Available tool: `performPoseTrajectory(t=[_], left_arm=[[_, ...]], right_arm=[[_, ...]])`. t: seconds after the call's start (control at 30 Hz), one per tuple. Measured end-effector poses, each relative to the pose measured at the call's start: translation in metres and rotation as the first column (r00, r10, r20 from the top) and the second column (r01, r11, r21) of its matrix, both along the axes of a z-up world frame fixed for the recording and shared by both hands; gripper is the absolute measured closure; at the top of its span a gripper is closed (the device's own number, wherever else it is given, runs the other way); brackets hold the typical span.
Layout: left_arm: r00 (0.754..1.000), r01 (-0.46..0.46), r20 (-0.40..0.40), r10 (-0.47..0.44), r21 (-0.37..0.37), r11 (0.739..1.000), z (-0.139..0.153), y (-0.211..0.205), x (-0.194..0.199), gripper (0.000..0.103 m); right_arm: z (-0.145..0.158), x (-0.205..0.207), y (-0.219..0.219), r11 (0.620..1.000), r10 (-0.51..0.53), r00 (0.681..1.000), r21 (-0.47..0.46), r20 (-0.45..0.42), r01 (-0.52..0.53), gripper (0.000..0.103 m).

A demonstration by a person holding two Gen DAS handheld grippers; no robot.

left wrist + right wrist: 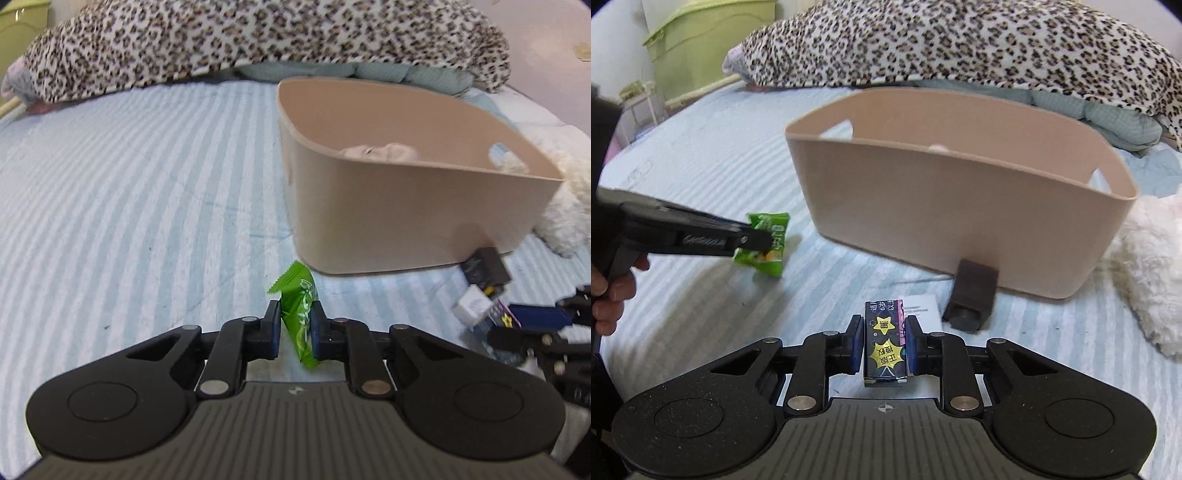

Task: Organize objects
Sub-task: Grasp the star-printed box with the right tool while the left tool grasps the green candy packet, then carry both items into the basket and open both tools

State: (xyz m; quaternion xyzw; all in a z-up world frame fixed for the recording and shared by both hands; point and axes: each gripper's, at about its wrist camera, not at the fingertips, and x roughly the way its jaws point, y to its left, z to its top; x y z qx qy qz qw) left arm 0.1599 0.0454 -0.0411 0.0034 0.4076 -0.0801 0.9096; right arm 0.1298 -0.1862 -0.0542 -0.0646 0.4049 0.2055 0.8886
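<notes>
The left tool is closed on a green packet, which stands nearly upright between its fingers, low over the striped bed. From the right wrist view the same packet shows pinched at the tip of the left tool, to the left of the bin and apart from it. The right tool is closed on a small dark box with yellow star labels, held upright between its fingers, near the front of the bin. The tan bin sits on the bed with something pale lying inside; I cannot tell what it is. A dark block leans against the bin's front wall, and a white card lies just beside it on the bed. A white fluffy thing lies at the bin's right end, touching it. Behind the bin a leopard blanket is heaped over a pale blue quilt. A green crate stands beyond the bed's far left corner.
</notes>
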Motion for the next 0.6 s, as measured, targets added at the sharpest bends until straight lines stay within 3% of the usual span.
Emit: performPoseTrajectory(t=[0.37,0.6], left_arm=[[0.986,0.07,0.15,-0.07,0.005,0.998,0.063,-0.017,-0.031,0.086],[0.966,0.085,0.248,-0.077,-0.022,0.996,0.106,-0.032,-0.018,0.086]], right_arm=[[0.059,-0.006,-0.032,0.994,-0.062,0.99,0.099,0.124,0.05,0.082],[0.102,0.012,-0.055,0.984,-0.135,0.966,0.145,0.223,0.104,0.082]])
